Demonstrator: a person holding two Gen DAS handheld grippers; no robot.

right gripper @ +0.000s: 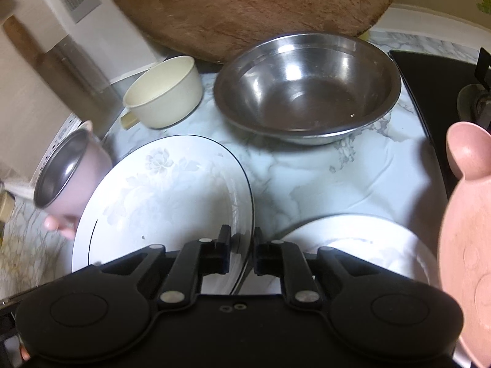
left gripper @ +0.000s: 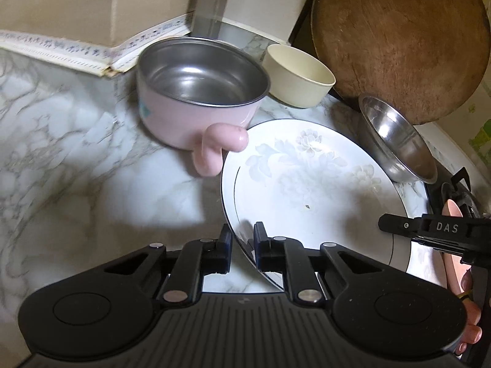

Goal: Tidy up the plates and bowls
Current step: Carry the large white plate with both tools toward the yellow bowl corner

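floral plate [left gripper: 307,184] sits with its near left rim between the fingers of the left gripper [left gripper: 242,245]; the jaws stand nearly closed on that edge and seem to pinch it, though whether the pads press fully i cannot tell. in the right wrist view the right gripper [right gripper: 242,247] has its jaws just as narrow around the plate's right rim, so both tools appear to hold the same plate from opposite edges. the plate looks tilted rather than flat, and i cannot tell if it is clear of the marble counter [left gripper: 76,168]

outward from the left fingers, at 11 o'clock, a pink steel-lined pot [left gripper: 199,92] stands with its handle just touching or overhanging the plate's far rim. at 12 o'clock is a cream bowl [left gripper: 299,75], at 1 o'clock a steel bowl [left gripper: 396,144], and behind them a round wooden board [left gripper: 399,40]. from the right fingers, a second white plate [right gripper: 353,245] lies at 3 o'clock, just beside the held one, with a pink pig-shaped dish [right gripper: 463,230] at the far right edge

my judgement: the step in hand is carrying the floral plate to stack it, likely onto the second white plate. the next move calls for level, matched travel of both grips and clearance from the pot handle
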